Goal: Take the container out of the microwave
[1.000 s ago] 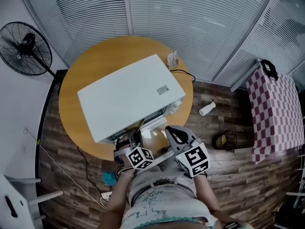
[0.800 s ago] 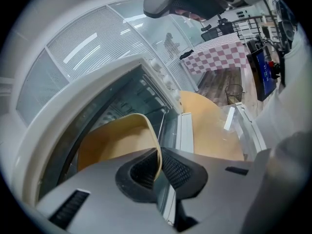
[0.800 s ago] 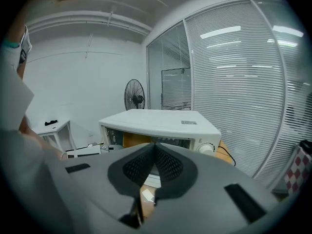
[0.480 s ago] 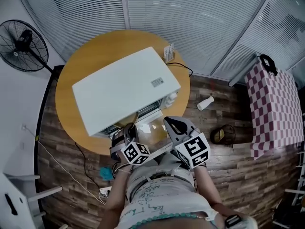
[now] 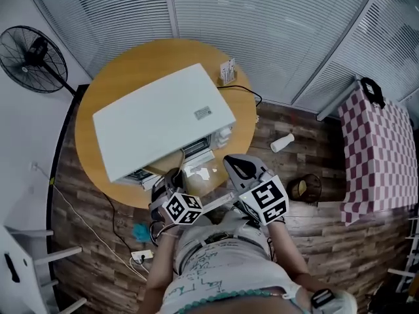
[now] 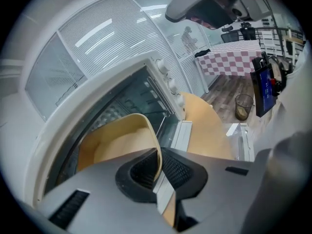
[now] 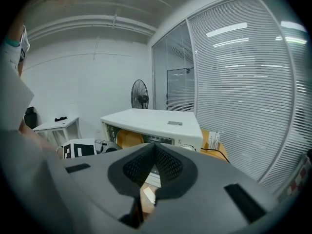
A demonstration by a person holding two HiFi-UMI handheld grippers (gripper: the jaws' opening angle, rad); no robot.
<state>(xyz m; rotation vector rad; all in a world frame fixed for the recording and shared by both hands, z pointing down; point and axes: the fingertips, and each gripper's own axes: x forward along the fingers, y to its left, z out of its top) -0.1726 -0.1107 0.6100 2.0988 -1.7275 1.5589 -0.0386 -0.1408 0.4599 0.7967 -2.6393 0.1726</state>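
A white microwave [image 5: 157,120] stands on a round wooden table [image 5: 118,64] with its door [image 5: 200,175] folded down at the front. A tan container [image 6: 122,140] sits in the oven's mouth. My left gripper [image 6: 158,167] is shut on its near rim. In the head view the left gripper [image 5: 171,180] is at the oven's opening, and a bit of the container [image 5: 169,167] shows past it. My right gripper [image 5: 234,165] hovers just right of the door. Its jaws [image 7: 155,152] are shut with nothing between them, aimed at the microwave [image 7: 151,118].
A card stand [image 5: 227,70] sits on the table behind the microwave, with a cable trailing off the edge. A fan [image 5: 29,54] stands at the far left. On the floor to the right are a white bottle [image 5: 283,142], a bin [image 5: 306,188] and a checkered cloth [image 5: 380,149].
The right gripper has shifted a little sideways near the door. The left gripper has kept its grip on the container's rim and rolled slightly. The head view has drifted.
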